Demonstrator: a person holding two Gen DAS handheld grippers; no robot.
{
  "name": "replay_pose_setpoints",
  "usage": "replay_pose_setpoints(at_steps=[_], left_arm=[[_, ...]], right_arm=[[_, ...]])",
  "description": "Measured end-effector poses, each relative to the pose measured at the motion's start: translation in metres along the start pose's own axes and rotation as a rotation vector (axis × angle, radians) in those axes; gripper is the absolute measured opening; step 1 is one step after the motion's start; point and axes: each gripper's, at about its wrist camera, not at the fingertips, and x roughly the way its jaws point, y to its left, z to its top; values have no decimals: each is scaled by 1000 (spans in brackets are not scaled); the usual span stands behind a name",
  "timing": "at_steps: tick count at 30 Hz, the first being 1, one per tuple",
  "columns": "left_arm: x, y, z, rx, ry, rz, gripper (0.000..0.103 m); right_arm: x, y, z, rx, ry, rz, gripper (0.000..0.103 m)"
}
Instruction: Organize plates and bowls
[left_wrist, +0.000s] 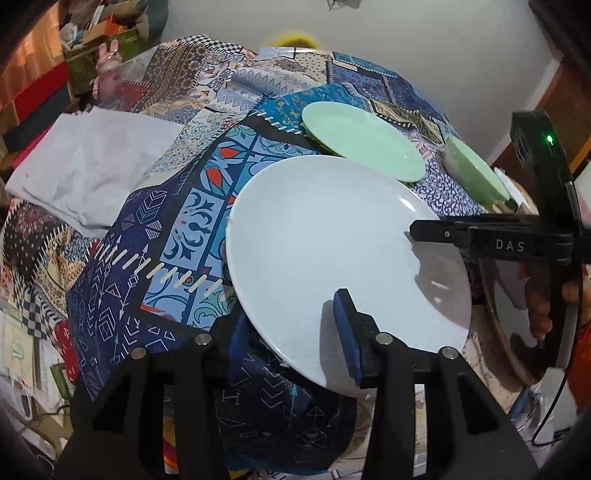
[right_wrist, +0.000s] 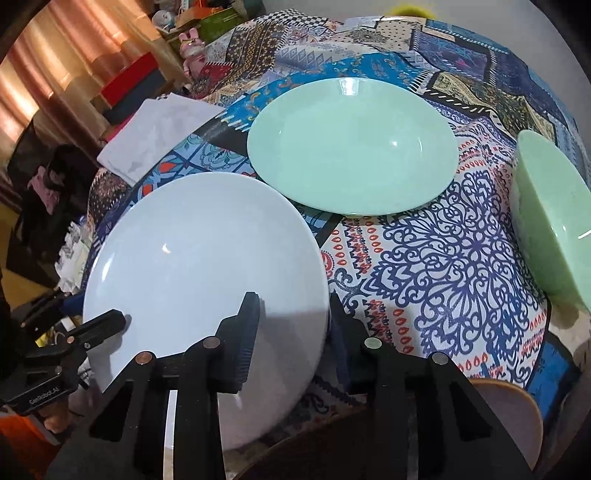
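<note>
A table (right_wrist: 461, 258) under a patchwork-print cloth in blues, reds and white carries everything. Largest on it is the white plate (right_wrist: 192, 258), at the near edge and partly overhanging it; both grippers hold its rim. The left gripper (left_wrist: 291, 332) has its jaws closed on the plate's edge, one blue-padded finger above and the other below; the right gripper (right_wrist: 291, 332) clamps the opposite edge the same way. Behind the white plate sits a mint-green plate (right_wrist: 351, 147), just beside it. A mint-green bowl (right_wrist: 550, 221) stands to the right, apart from both. A folded white cloth (left_wrist: 92, 166) lies at the far left. The right gripper's body reads "DAS"; the left's reads "GenRobot.AI".
</note>
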Motion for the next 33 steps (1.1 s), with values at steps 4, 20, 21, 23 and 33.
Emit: replay_pose_setpoints(at_steps=[4, 20, 21, 23, 33], left_arm=[[-5, 1, -1, -14, -5, 4, 43], [-43, -17, 2, 23, -73, 3, 43], [-45, -20, 2, 29, -79, 3, 43], [-50, -27, 3, 40, -91, 2, 43], [-67, -65, 1, 108, -125, -18, 43]], right_arm=[[-8, 7, -4, -26, -30, -18, 33], [-55, 11, -15, -13, -157, -16, 32], [-58, 10, -17, -11, -164, -18, 32], [-65, 9, -21, -8, -181, -25, 32], [-98, -10, -46, 39, -240, -47, 32]])
